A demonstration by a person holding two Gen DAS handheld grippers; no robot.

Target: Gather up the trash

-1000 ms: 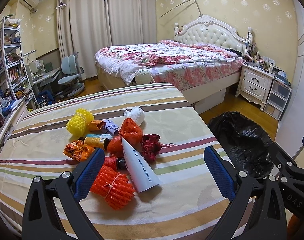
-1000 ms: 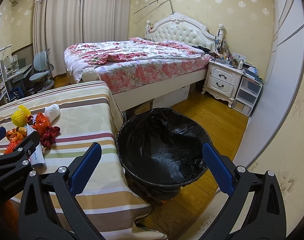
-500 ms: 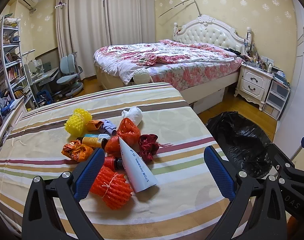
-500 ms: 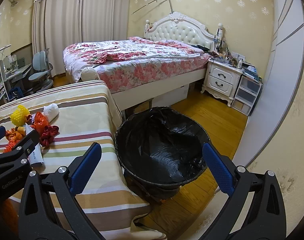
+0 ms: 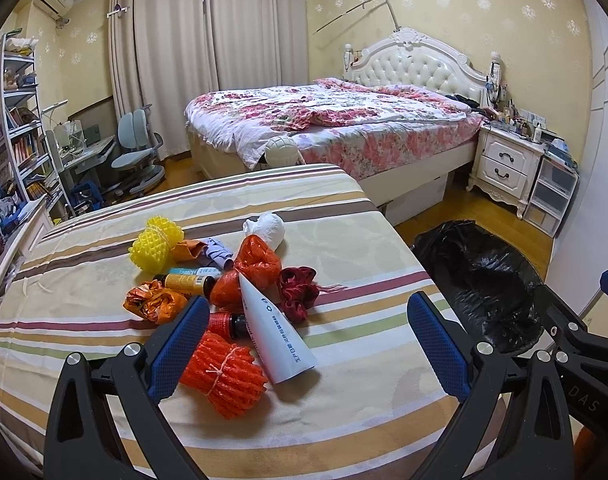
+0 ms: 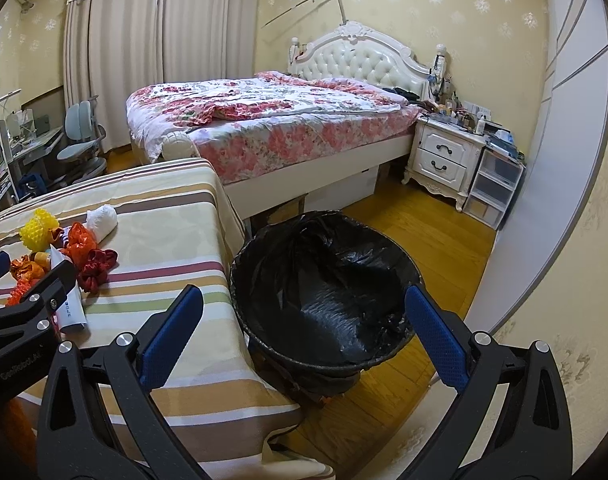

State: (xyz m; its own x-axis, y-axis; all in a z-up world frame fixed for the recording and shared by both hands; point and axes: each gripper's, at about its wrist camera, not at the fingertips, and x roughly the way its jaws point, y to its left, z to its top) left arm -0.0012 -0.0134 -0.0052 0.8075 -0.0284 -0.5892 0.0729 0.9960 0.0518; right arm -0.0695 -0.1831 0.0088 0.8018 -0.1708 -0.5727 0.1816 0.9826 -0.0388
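My left gripper (image 5: 304,340) hangs over the near end of the table (image 5: 364,408), its fingers (image 5: 180,344) spread wide with nothing between them. My right gripper (image 6: 300,340) is just as wide and empty, aimed at the black-lined bin (image 6: 324,292) that stands on the floor just beside the table's edge.

The trash lies in one heap on the striped cloth. Nearest me is the orange foam-net bundle (image 5: 224,376), tied round its middle with string. I judge it very light and springy, so it should squash under the pads without slipping, and the tied waist looks like the firmest place to pinch. Its ribs run from near left toward far right.

Touching it is the white tube (image 5: 272,332), the only long stiff piece. Its long axis runs away from me, with the flat wide end toward me and the narrow end pointing into the heap. It looks smooth and perhaps slippery, so I would close across its width near the middle.

The crumpled orange wrapper (image 5: 152,300), dark red scrap (image 5: 298,288), yellow foam net (image 5: 156,244) and white wad (image 5: 266,228) all look soft and weightless.
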